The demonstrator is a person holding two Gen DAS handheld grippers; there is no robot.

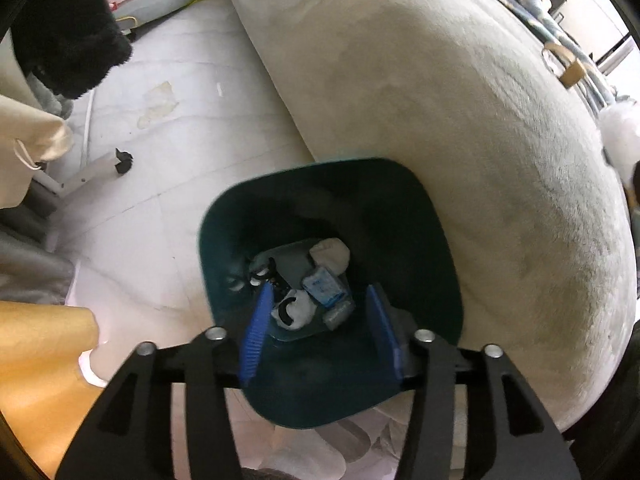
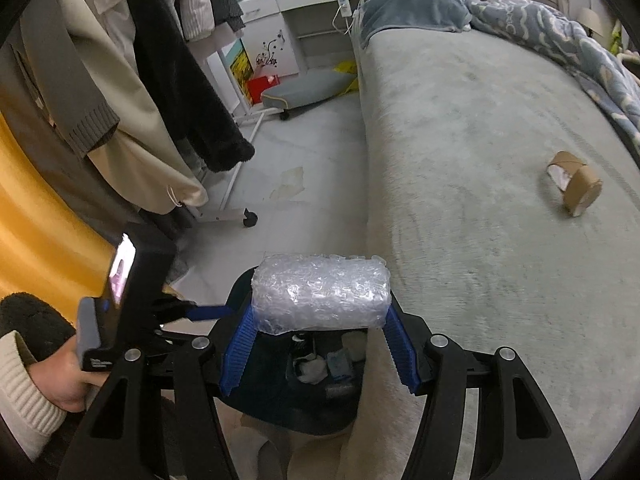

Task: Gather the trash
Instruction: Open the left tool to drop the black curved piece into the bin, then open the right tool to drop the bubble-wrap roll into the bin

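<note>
A dark teal trash bin [image 1: 224, 236] stands on the floor against the side of the bed. At its bottom lie crumpled paper [image 1: 330, 254], a blue and white packet [image 1: 322, 286] and other scraps. My left gripper [image 1: 319, 294] hangs open right over the bin's mouth, with nothing between its blue pads. My right gripper [image 2: 320, 314] is shut on a roll of bubble wrap [image 2: 320, 292], held crosswise above the bin [image 2: 280, 404]. In the right wrist view a blue finger [image 2: 210, 312] of the left gripper pokes over the bin's rim, and a hand [image 2: 68, 384] in a cream cuff holds that gripper.
The grey bed [image 2: 480, 152] fills the right side; a brown cardboard tape roll [image 2: 576, 184] lies on it, with a blue blanket [image 2: 560, 40] behind. Clothes on a wheeled rack [image 2: 224, 216] hang at the left. Pale floor [image 2: 312, 152] runs between rack and bed.
</note>
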